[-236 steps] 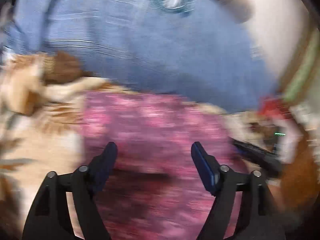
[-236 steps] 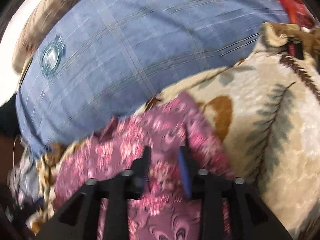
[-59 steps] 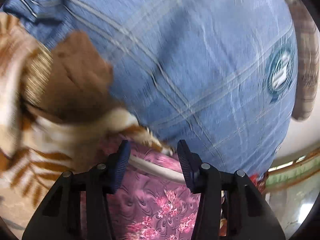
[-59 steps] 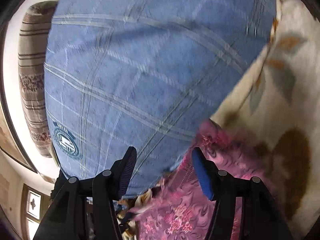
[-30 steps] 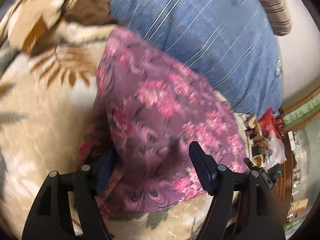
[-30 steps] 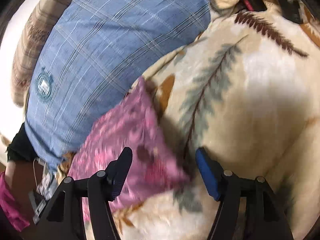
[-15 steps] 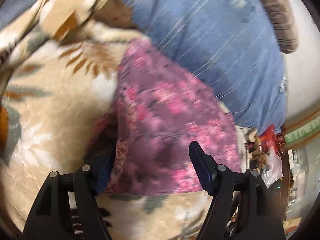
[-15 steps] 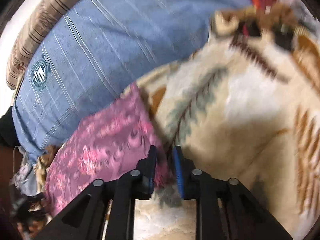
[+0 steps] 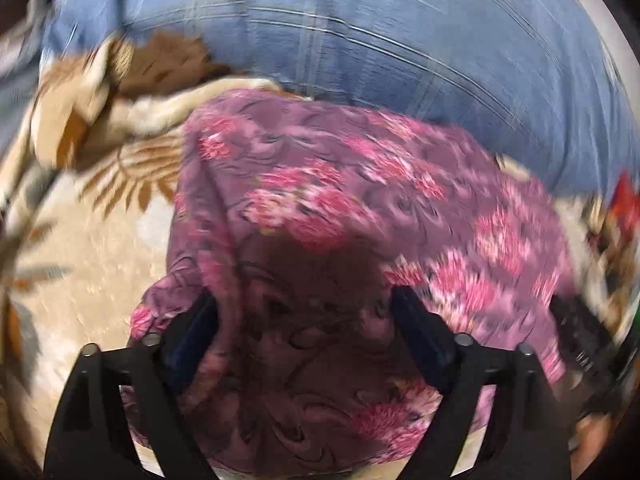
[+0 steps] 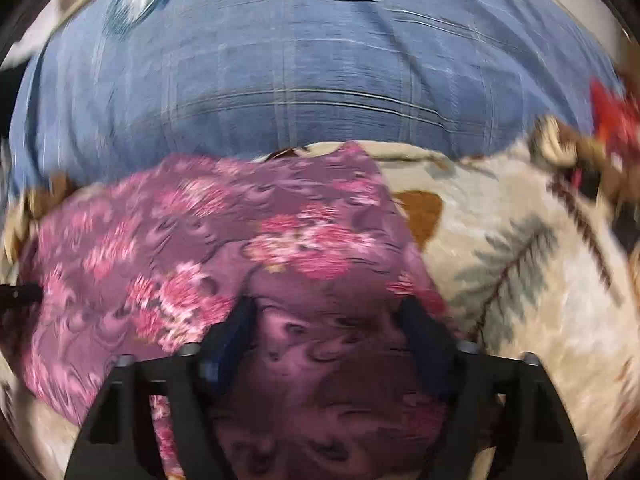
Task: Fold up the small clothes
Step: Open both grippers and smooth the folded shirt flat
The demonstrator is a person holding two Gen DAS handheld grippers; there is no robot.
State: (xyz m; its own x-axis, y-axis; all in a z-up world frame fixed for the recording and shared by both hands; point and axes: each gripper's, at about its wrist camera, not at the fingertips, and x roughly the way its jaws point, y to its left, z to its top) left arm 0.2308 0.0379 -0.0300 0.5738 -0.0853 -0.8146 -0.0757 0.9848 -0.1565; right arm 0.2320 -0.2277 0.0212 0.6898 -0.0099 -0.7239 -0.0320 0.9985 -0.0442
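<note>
The purple floral garment [image 9: 320, 208] lies folded on the cream leaf-patterned blanket [image 9: 80, 280], with its far edge close to the big blue checked cushion [image 9: 360, 32], so it has a soft and flat place where a fold can stay. The left gripper [image 9: 308, 320] is low over the near left part of the cloth, and its 2 jaws are opening wide; the fabric is between them, and a loose edge seems to lie against the left finger, but the pads do not press on it. The right gripper [image 10: 328, 328] is over the near right corner of the same garment [image 10: 240, 240], beside the bare blanket [image 10: 520, 280], and its jaws are also opening wide with cloth between them but not pinched. I judge that both claws let the cloth go at 1 time so that the folded layer drops evenly and does not pull back. Both views are blurred, so small creases cannot be told. The fold looks nearly done; smoothing or 1 more fold may follow.
</note>
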